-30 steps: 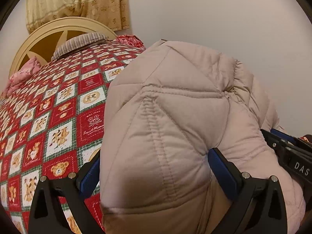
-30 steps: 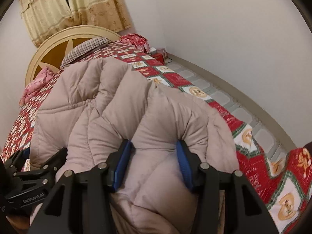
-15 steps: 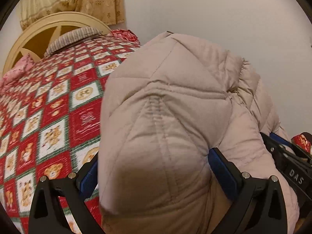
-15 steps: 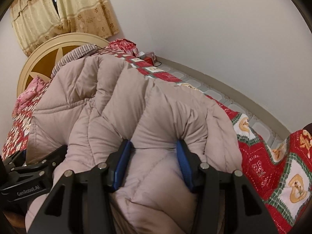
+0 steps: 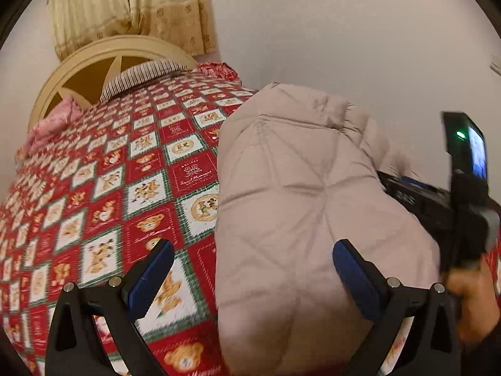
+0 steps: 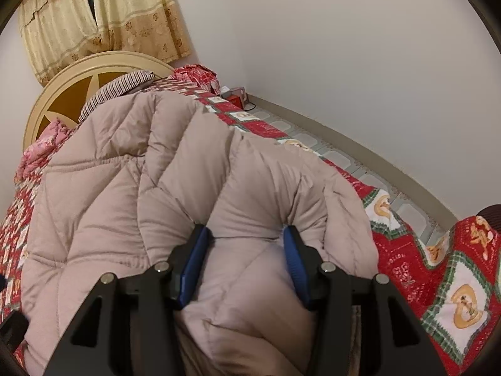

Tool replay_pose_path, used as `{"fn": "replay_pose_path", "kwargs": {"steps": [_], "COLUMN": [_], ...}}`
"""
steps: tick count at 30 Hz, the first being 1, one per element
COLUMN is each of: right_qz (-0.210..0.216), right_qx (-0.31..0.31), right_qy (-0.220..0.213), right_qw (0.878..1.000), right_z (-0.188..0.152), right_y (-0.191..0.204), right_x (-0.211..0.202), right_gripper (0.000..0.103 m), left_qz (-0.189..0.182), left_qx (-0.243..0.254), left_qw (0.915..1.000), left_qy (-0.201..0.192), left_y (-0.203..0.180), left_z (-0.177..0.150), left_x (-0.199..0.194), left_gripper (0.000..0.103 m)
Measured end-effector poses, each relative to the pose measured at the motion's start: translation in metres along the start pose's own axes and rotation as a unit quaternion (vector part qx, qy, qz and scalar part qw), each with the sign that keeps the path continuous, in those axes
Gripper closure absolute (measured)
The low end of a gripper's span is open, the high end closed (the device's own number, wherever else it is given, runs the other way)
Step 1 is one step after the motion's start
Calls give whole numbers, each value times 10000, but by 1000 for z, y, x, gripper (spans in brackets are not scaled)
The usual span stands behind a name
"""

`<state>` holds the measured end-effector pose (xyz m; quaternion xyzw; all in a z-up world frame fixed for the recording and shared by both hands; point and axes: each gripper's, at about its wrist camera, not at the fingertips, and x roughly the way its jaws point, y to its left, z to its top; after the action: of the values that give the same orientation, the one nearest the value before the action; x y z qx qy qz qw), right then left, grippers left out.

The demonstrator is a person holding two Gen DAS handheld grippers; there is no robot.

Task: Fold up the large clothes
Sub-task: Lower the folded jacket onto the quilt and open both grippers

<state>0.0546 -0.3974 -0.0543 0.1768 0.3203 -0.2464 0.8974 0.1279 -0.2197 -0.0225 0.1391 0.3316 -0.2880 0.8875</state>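
Bed [image 5: 103,169], left claw [image 5: 253,279] released jacket [image 5: 297,188], right claw [image 6: 247,263] still gripping

A bear-patterned red bedspread [image 5: 109,194] runs to a cream headboard [image 6: 72,81] under yellow curtains [image 6: 103,15].

The puffy jacket [image 6: 194,188] is running off the bottom edge in both views and covering a big chunk of the bedspread [image 5: 103,188]. In the left wrist view the right hand-held gripper [image 5: 407,194] is smearing with blur, and the jacket is hiding its fingertips.
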Motion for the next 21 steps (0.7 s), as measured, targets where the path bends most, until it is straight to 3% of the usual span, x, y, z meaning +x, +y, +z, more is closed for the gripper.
{"fn": "replay_pose_path", "kwargs": {"steps": [4, 6, 8, 11, 16, 21], "right_qz": [-207, -222, -30, 302, 272, 190], "right_qx": [-120, -41, 258, 457, 231, 156], "right_qy": [-21, -84, -101, -118, -180, 102], "right_qw": [9997, 9997, 9996, 9984, 9992, 9996], "right_z": [-6, -12, -23, -41, -66, -82], "right_y": [1, -2, -13, -25, -29, -41], "right_x": [-18, -33, -51, -72, -113, -137], "right_gripper": [42, 28, 23, 23, 23, 23], "left_qz": [112, 104, 103, 146, 188, 260], "left_qx": [119, 155, 214, 342, 484, 582], "left_qw": [9999, 9998, 9997, 9993, 9987, 9980], "left_qy": [-22, 77, 114, 4, 2, -5], "left_y": [-2, -5, -8, -14, -24, -30], "left_z": [-8, -12, -15, -20, -31, -42], "left_x": [-14, -16, -19, -30, -44, -56], "left_gripper": [1, 1, 1, 1, 1, 1]}}
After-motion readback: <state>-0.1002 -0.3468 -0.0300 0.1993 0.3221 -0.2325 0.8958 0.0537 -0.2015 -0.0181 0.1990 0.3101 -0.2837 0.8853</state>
